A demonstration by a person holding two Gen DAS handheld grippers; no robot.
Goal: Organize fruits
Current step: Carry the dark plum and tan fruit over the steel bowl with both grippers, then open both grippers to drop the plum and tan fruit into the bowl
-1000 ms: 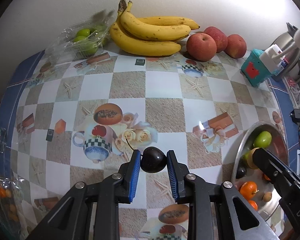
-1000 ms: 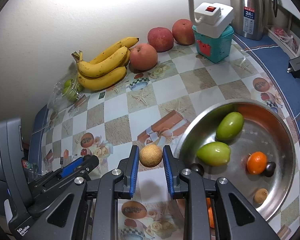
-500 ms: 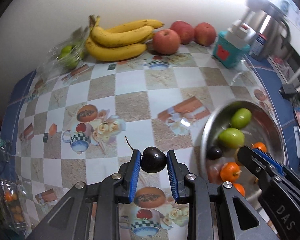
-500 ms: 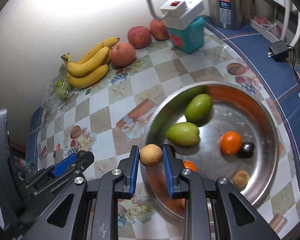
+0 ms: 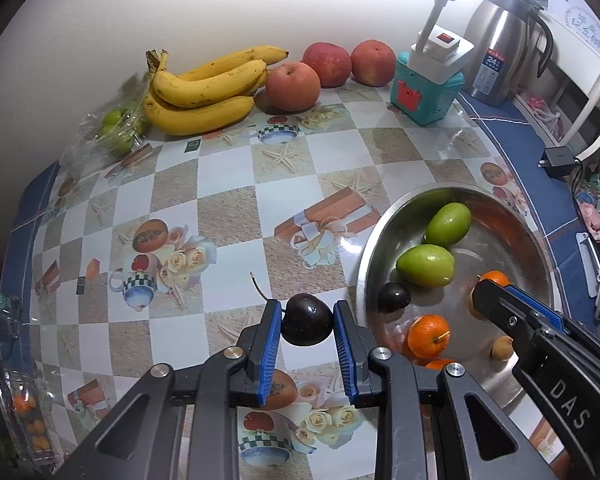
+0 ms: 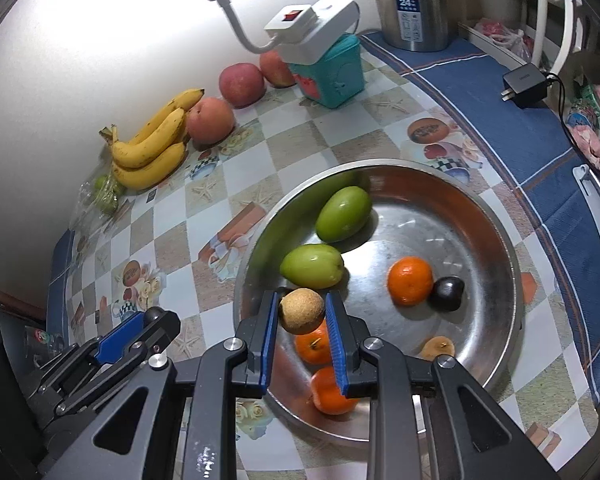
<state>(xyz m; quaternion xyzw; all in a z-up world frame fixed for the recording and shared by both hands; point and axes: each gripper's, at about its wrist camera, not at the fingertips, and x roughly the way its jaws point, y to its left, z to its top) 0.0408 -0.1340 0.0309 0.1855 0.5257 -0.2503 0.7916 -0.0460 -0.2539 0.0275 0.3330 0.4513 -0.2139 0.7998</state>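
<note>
My left gripper (image 5: 306,326) is shut on a dark cherry (image 5: 306,325) with a stem, held above the tablecloth just left of the steel bowl (image 5: 370,256). My right gripper (image 6: 302,312) is shut on a tan longan (image 6: 301,310), held over the near-left part of the bowl (image 6: 496,232). The bowl holds two green fruits (image 6: 343,213), several small oranges (image 6: 410,280), a dark cherry (image 6: 446,293) and a longan (image 6: 437,347). The right gripper also shows in the left wrist view (image 5: 500,304).
Bananas (image 5: 204,92), three apples (image 5: 293,85) and a bag of green fruit (image 5: 116,132) lie along the wall. A teal box with a lamp (image 5: 426,90), a steel kettle (image 5: 500,52) and a charger (image 6: 524,84) stand at the right. A plastic box (image 5: 24,416) sits at the left edge.
Both grippers have swung right toward the bowl, each holding its fruit. The right gripper with the longan now hangs over the bowl; the left with the cherry is beside its rim.
</note>
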